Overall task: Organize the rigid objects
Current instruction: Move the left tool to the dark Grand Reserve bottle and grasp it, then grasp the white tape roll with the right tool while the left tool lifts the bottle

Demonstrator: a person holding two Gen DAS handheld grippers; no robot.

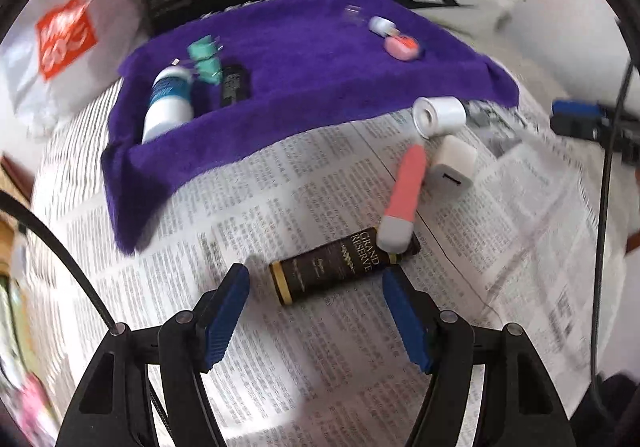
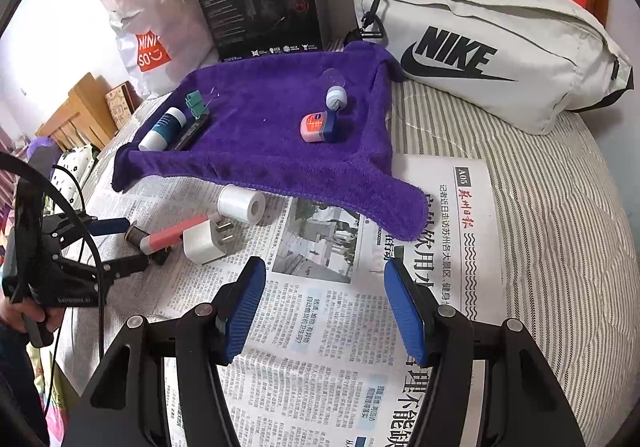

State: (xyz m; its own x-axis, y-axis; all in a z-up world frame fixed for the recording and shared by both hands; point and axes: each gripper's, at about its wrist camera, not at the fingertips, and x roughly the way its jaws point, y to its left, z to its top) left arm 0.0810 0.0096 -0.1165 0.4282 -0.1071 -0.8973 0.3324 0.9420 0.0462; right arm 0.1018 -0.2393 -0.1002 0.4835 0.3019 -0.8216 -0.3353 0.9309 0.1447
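My left fingers (image 1: 316,283) stand apart around the near end of the brown tube (image 1: 340,267), pads not touching it; it lies on the newspaper (image 1: 280,187) with a pink tube (image 1: 402,199) resting across its far end; a charger (image 1: 454,167) and a tape roll (image 1: 440,115) lie just beyond; my right fingers (image 2: 324,279) hang parted and empty over newspaper, near the purple towel (image 2: 280,163) holding a bottle (image 2: 162,129), clips (image 2: 196,103) and a small pink jar (image 2: 318,127).
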